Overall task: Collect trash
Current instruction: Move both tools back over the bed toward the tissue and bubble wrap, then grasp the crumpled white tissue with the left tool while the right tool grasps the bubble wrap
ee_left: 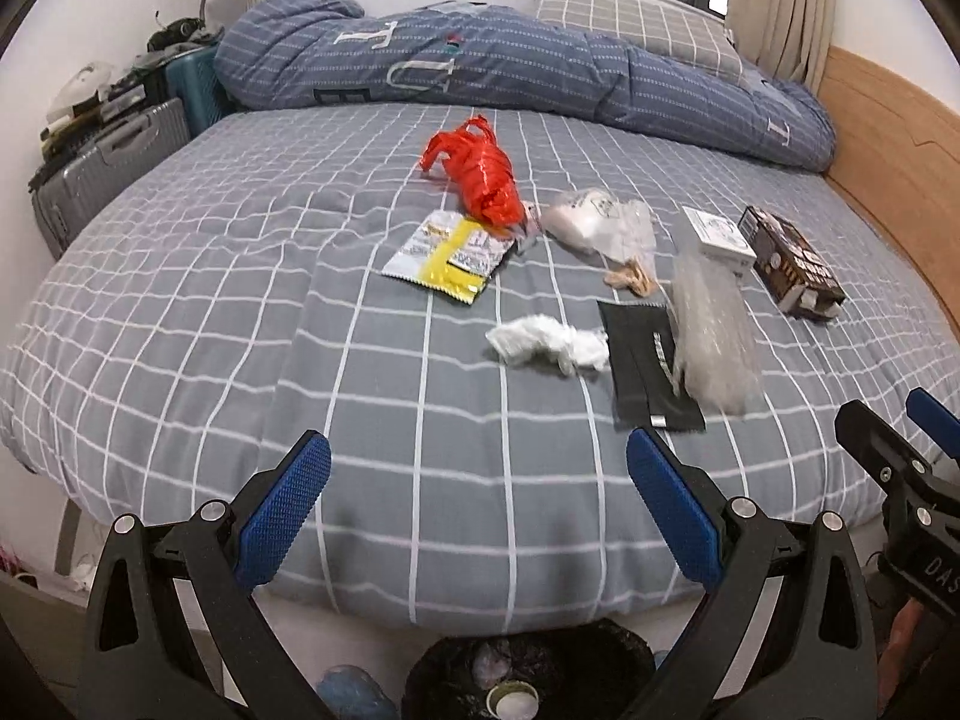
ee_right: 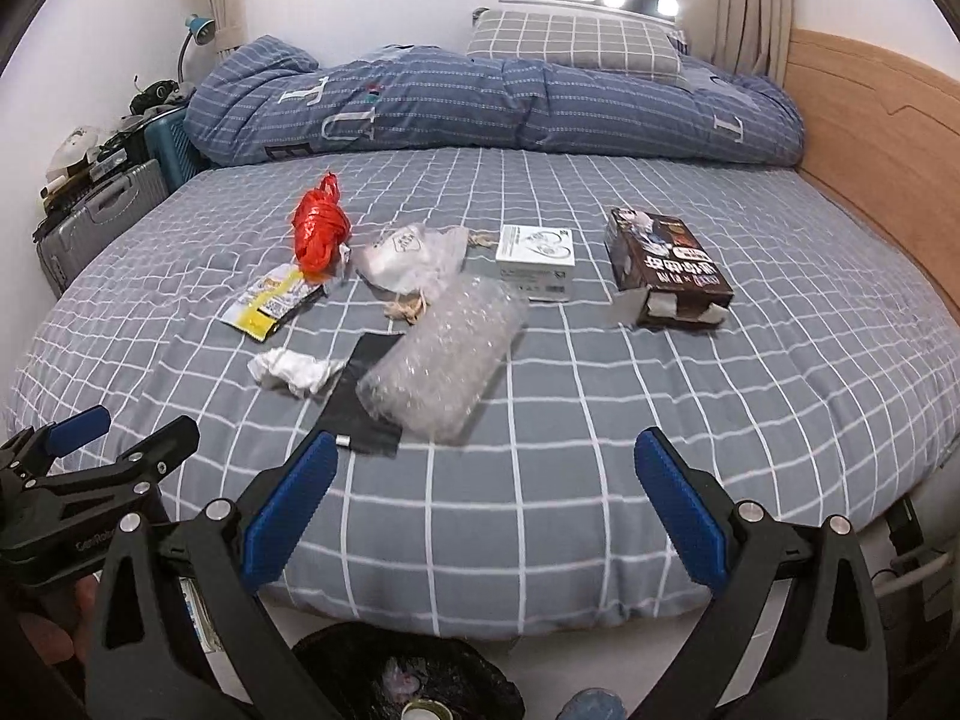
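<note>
Trash lies scattered on the grey checked bed (ee_left: pixel 240 324) (ee_right: pixel 750 372): a red plastic bag (ee_left: pixel 480 174) (ee_right: pixel 321 228), a yellow-white sachet (ee_left: pixel 450 255) (ee_right: pixel 270 300), a crumpled tissue (ee_left: pixel 546 345) (ee_right: pixel 294 372), a black wrapper (ee_left: pixel 642 360) (ee_right: pixel 360 414), bubble wrap (ee_left: pixel 711 336) (ee_right: pixel 444 354), a clear bag (ee_left: pixel 594 219) (ee_right: pixel 408 258), a white box (ee_left: pixel 717 237) (ee_right: pixel 537 258) and a brown carton (ee_left: pixel 792 264) (ee_right: pixel 666 267). My left gripper (ee_left: pixel 477 504) (ee_right: pixel 129 429) and right gripper (ee_right: pixel 486 504) (ee_left: pixel 894 420) hover open and empty over the bed's near edge. Below them stands a black-lined bin (ee_left: pixel 528 678) (ee_right: pixel 408 678).
A folded blue duvet (ee_left: pixel 480 66) and a checked pillow (ee_right: pixel 570 42) lie at the far side. A wooden headboard (ee_right: pixel 870 138) runs along the right. Suitcases (ee_left: pixel 114 162) and clutter stand left of the bed. A hand (ee_right: pixel 48 630) holds the left gripper.
</note>
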A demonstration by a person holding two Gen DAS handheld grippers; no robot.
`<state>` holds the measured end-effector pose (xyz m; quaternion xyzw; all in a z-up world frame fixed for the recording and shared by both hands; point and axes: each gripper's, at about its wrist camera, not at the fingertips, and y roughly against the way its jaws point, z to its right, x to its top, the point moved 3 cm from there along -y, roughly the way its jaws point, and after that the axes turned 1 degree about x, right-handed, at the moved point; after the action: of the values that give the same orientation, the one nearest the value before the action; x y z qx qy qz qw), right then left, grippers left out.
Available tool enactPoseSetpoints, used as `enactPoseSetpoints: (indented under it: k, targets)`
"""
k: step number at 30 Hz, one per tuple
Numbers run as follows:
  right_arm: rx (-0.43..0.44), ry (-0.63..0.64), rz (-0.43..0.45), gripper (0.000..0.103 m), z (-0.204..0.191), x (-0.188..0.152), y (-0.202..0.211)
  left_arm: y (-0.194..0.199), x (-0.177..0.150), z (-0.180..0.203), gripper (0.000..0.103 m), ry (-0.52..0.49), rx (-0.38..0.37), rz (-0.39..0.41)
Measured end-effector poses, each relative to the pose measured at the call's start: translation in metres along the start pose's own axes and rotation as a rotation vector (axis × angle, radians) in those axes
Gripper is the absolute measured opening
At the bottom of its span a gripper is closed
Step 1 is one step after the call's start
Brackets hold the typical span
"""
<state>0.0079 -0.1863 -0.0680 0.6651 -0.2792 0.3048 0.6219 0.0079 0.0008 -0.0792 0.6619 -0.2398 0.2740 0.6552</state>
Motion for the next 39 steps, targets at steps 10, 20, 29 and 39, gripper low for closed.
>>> enactPoseSetpoints:
  k: [10,20,29,39]
  targets:
    - [-0.010,-0.012,-0.008,0.095,0.012,0.036,-0.039,-0.034,0.021,-0.002,0.097,-0.008,0.009,-0.021]
    - [-0.002,-0.001,-0.089,0.092,0.009,0.052,-0.095,-0.073,0.038,0.020,0.097,-0.050,-0.030,-0.052]
    - [0.043,-0.023,-0.147,0.078,0.005,0.057,-0.126,-0.105,0.044,0.036,0.083,-0.077,-0.051,-0.101]
    - [0.088,-0.020,-0.192,0.056,-0.003,0.051,-0.141,-0.124,0.037,0.049,0.044,-0.104,-0.077,-0.159]
